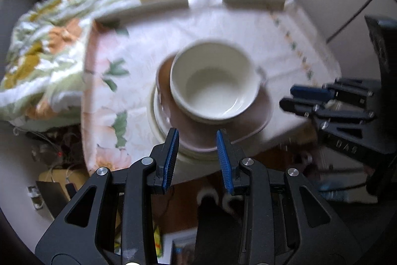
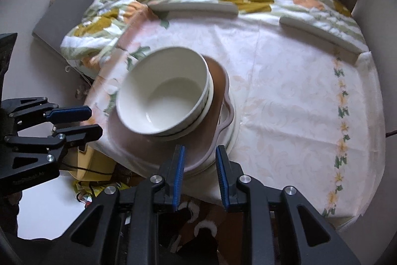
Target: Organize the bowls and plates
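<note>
The white bowl (image 1: 211, 81) sits on the brown plate (image 2: 158, 145) atop the stack near the table's front edge, both the left gripper (image 1: 197, 158) and right gripper (image 2: 199, 174) hover open and empty beside it, so stacking looks finished, and any next grasp calls for closing on a rim.

Glossy ceramic bowl (image 1: 213, 81), matt woven floral tablecloth (image 2: 285, 81).
</note>
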`<state>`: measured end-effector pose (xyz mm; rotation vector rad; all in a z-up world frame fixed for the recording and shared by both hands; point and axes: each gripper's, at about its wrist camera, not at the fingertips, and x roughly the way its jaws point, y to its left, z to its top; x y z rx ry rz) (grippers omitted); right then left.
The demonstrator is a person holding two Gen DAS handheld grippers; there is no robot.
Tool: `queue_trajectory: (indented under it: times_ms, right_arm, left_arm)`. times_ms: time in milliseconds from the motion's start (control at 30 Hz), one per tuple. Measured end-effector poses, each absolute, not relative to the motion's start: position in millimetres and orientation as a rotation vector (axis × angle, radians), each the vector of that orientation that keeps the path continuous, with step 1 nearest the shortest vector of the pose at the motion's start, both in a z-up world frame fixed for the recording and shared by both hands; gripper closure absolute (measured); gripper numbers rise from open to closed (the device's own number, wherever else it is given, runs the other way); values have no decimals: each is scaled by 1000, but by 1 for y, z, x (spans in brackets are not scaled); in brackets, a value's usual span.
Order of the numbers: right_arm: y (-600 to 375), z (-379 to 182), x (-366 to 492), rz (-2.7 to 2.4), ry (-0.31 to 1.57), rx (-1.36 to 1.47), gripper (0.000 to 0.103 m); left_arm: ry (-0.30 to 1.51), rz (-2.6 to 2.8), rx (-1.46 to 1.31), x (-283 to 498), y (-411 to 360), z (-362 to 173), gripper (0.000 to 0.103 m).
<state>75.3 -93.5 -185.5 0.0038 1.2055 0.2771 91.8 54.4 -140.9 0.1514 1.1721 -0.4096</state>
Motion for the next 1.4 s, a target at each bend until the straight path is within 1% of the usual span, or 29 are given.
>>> queue_trajectory:
  times_ms: [133,267,300,333,367,400,433,500,567,700,900,967,1000,1400]
  right_arm:
    - [-105,-143,44,272,1099,16,80]
    - [-128,-82,10,225,940,30,80]
    - [-132,-69,1,207,901,31,75]
    - [-137,-56,-5,187,859,31,57]
    - [-140,-46,-11,171,823,34,47]
    - [-144,-34,-19,148,774,43,33]
    - [-147,-25,-26,124,737,50,24]
    - [-151,-14,-35,80,687,54,17]
    - [-153,-5,-45,32,638,56,17]
    - [-154,5,-62,-63,553,44,17]
    - [-150,15,-73,-85,476,43,15]
    - [-148,14,-74,-85,462,33,4]
    - [-147,13,-74,-89,460,33,1]
    - [-147,12,-68,-85,460,38,1]
  left_arm:
    - [943,-317,110,52,44,-82,75]
    - [737,-239,65,14,32,-25,73]
    - [702,-228,58,7,31,-16,72]
    - [667,-217,54,0,29,-6,69]
    - [626,-204,51,-8,27,4,53]
    - [602,-195,50,-14,26,11,16]
    - [565,-176,43,-21,26,18,0]
    - [485,-168,20,-37,31,31,1]
    - [447,-186,0,-46,36,42,0]
    - [433,-143,2,-57,45,50,0]
    - [392,-81,29,-67,49,49,0]
    - [392,-83,25,-67,50,47,0]
    - [392,-84,23,-67,50,47,0]
    - [395,-86,42,-60,48,38,0]
